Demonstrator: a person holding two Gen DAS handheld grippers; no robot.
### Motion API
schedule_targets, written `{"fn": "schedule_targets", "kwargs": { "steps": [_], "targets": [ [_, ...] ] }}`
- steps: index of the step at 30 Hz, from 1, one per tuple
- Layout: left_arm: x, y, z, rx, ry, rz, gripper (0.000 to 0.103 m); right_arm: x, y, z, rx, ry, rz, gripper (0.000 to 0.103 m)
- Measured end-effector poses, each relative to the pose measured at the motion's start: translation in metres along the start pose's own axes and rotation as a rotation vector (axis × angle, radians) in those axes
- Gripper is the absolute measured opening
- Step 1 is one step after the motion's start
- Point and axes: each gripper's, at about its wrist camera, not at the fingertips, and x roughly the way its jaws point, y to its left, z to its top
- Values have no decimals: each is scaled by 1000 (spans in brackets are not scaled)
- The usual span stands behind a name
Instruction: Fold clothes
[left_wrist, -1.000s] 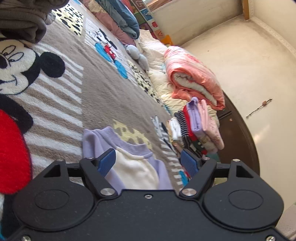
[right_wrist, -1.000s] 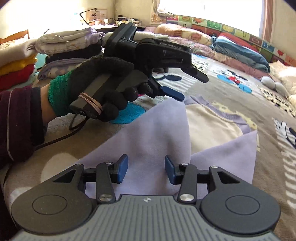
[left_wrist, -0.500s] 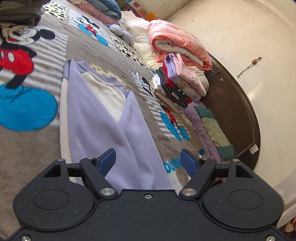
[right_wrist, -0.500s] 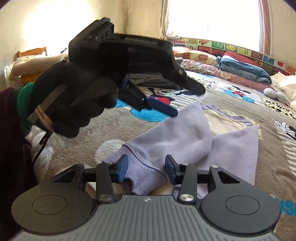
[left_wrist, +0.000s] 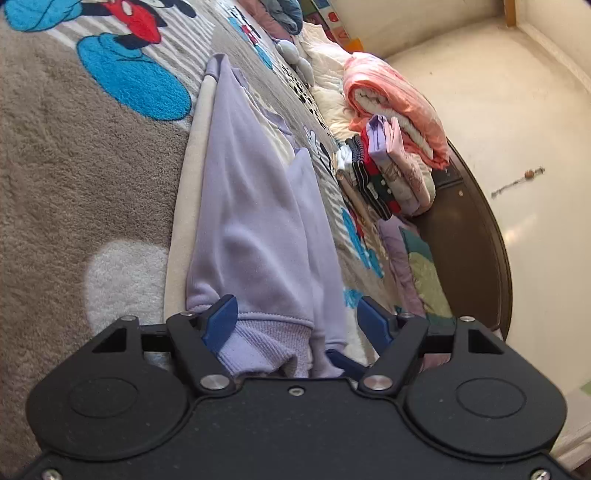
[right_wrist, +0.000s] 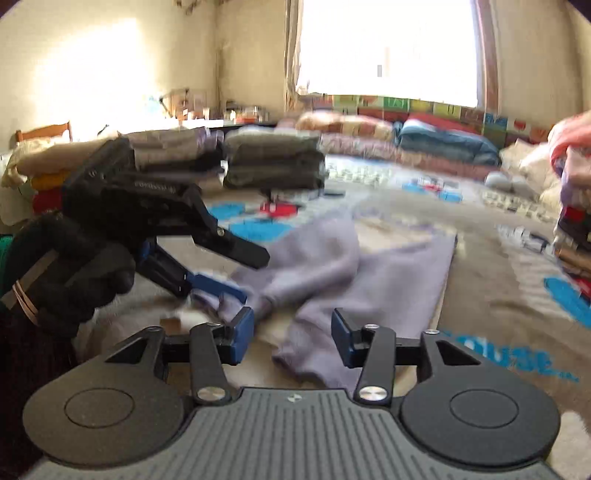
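A lilac and cream sweatshirt (left_wrist: 255, 206) lies on the Mickey Mouse blanket (left_wrist: 74, 166), both sleeves folded in along its length. My left gripper (left_wrist: 299, 317) is open, low over the ribbed sleeve cuff (left_wrist: 266, 343), which lies between its jaws. In the right wrist view the sweatshirt (right_wrist: 369, 273) lies ahead. My right gripper (right_wrist: 291, 336) is open and empty just above the near sleeve end (right_wrist: 317, 362). The left gripper (right_wrist: 221, 269) shows there at the left, its fingers at the other cuff.
A stack of folded clothes (left_wrist: 388, 173) and a rolled pink quilt (left_wrist: 395, 107) sit at the bed's right edge by the dark headboard (left_wrist: 476, 236). More folded stacks (right_wrist: 273, 158) stand at the far side of the blanket. Pillows (right_wrist: 443, 144) line the window wall.
Both grippers have drawn back toward the near end of the sweatshirt. My left gripper dropped low onto the sleeve cuff. My right gripper opened wider; its view is blurred by motion.
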Motion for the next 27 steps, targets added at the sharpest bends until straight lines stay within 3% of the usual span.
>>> {"fn": "schedule_targets", "kwargs": {
  "steps": [2,4,6,8,10,13,23,25,27],
  "targets": [
    [-8,-9,-3,16,-28,-37,72,7,-4,-11,5,49,-39,45],
    [-13,-17,-9,53,-46,-71,72,-7,-1,-6,-23,-26,-39,43],
    [-2,-16,-14,68,-19,-32,72,-19,1,-2,-47,-90,-40,45],
    [8,-14,-19,84,8,8,72,-3,-6,-7,-16,22,-39,46],
    [16,-14,-23,95,32,41,70,-11,-10,-7,15,-11,-37,45],
    [0,-23,-20,106,-10,12,70,-22,-16,-6,62,-58,-36,44],
    [16,-10,-19,19,3,88,70,-8,-62,-11,220,-86,-107,45],
    [5,-18,-14,39,-20,33,70,16,-66,-15,221,56,-87,41],
    [-8,-25,-10,87,-67,-5,70,8,-67,-12,229,14,-110,42]
  ]
}}
